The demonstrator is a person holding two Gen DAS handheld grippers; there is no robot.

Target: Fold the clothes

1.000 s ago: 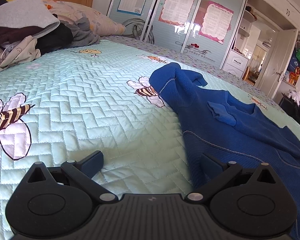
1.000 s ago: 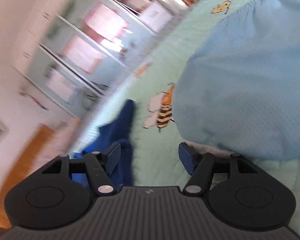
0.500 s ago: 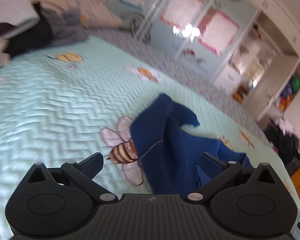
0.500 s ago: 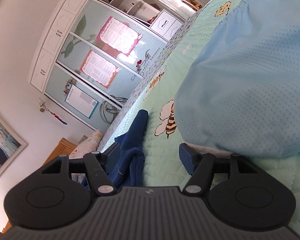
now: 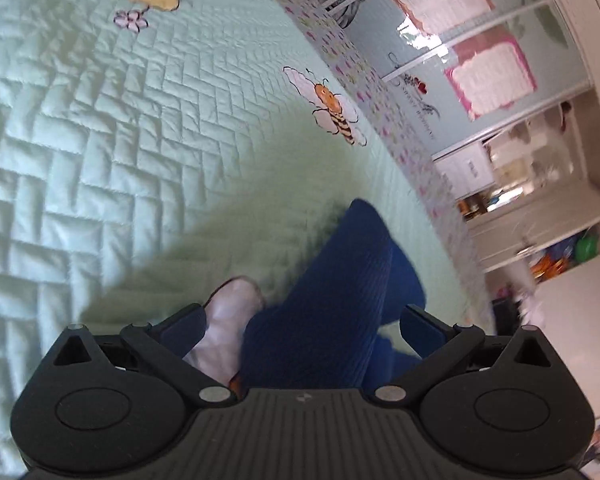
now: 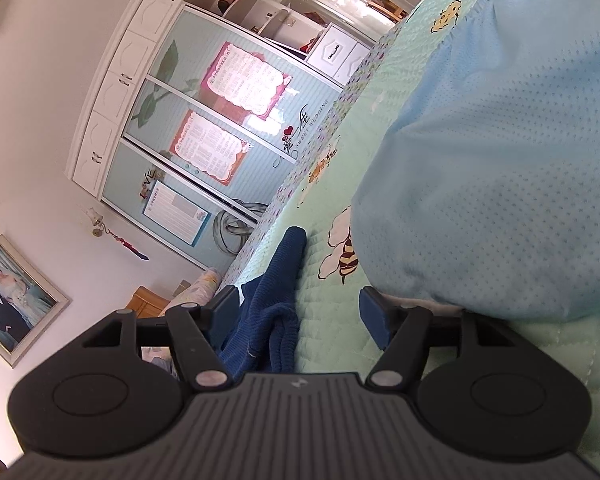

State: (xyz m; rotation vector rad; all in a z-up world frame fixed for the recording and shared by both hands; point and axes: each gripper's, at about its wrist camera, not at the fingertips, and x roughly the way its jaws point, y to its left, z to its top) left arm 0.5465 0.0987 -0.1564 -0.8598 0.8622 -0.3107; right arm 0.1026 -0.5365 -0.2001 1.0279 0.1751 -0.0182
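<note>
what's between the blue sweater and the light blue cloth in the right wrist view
In the right wrist view, a strip of the green quilt with a printed bee separates the blue sweater from the light blue cloth.

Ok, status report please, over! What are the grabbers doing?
Left gripper open over blue sweater. Right gripper open, holding nothing. Light blue fabric alongside.

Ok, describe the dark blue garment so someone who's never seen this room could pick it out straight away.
Start at the bed with the mint green quilted bedspread stitched with cartoon bees. The dark blue garment lies crumpled on it, near the side facing the wardrobe. It is ribbed knit and deep navy, unlike the pale blue dotted fabric nearby.
</note>
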